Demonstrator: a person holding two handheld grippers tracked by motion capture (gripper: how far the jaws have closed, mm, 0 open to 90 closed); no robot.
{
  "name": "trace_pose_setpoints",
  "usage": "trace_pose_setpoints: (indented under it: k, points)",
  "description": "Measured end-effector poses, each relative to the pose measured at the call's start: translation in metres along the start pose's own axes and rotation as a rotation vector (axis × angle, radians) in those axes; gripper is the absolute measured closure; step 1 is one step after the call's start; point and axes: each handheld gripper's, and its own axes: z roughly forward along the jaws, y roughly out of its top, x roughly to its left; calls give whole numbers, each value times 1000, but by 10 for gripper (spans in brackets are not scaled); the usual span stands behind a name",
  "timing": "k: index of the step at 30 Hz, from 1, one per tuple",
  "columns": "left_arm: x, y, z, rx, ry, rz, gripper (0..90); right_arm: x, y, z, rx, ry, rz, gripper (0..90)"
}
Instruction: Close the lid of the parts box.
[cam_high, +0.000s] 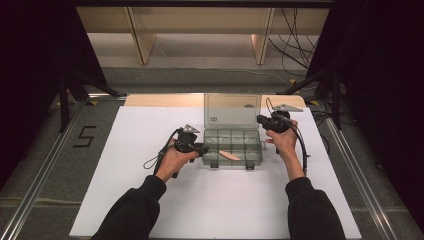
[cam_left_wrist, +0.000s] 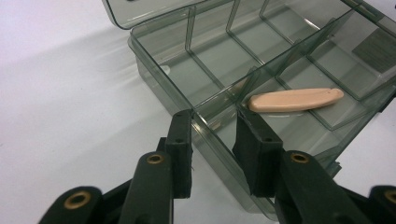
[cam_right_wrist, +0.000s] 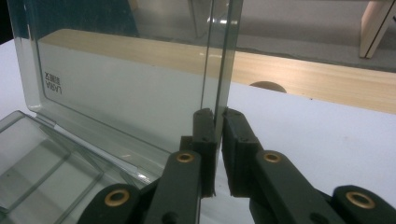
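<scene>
A smoky clear plastic organiser box (cam_high: 252, 155) sits mid-table with its lid (cam_high: 232, 111) standing upright. A peach elongated piece (cam_high: 230, 155) lies across the front compartments. My left gripper (cam_high: 202, 150) is at the box's left front corner. In the left gripper view it (cam_left_wrist: 213, 116) is open, its jaws straddling the box wall (cam_left_wrist: 159, 79), one inside and one outside, with the peach piece (cam_left_wrist: 295, 100) just beyond. My right gripper (cam_high: 260, 120) is at the lid's right edge. In the right gripper view it (cam_right_wrist: 217, 112) is shut on the lid (cam_right_wrist: 116, 84), above the box base (cam_right_wrist: 42, 158).
The box rests on a white board (cam_high: 150, 200) with a wooden strip (cam_high: 160, 100) along its far edge. Metal rails (cam_high: 45, 175) run down both sides. A "5" mark (cam_high: 85, 136) is on the floor at left. Cables (cam_high: 295, 35) and wooden shelf legs (cam_high: 142, 45) lie behind.
</scene>
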Motion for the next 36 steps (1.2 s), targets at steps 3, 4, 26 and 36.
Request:
trace_pose_setpoints:
  k: [3, 4, 26, 36]
  points:
    - [0, 0, 0, -1, -3, 2, 668, 1, -3, -1, -14, -3, -5, 845]
    - [0, 0, 0, -2, -4, 1, 668, 1, -4, -2, -22, -3, -14, 845]
    - [1, 0, -2, -9, -5, 4, 673, 8, -14, -7, -91, -26, -122, 840]
    - [1, 0, -2, -7, 1, 7, 680, 9, -17, -10, -117, -41, -145, 840]
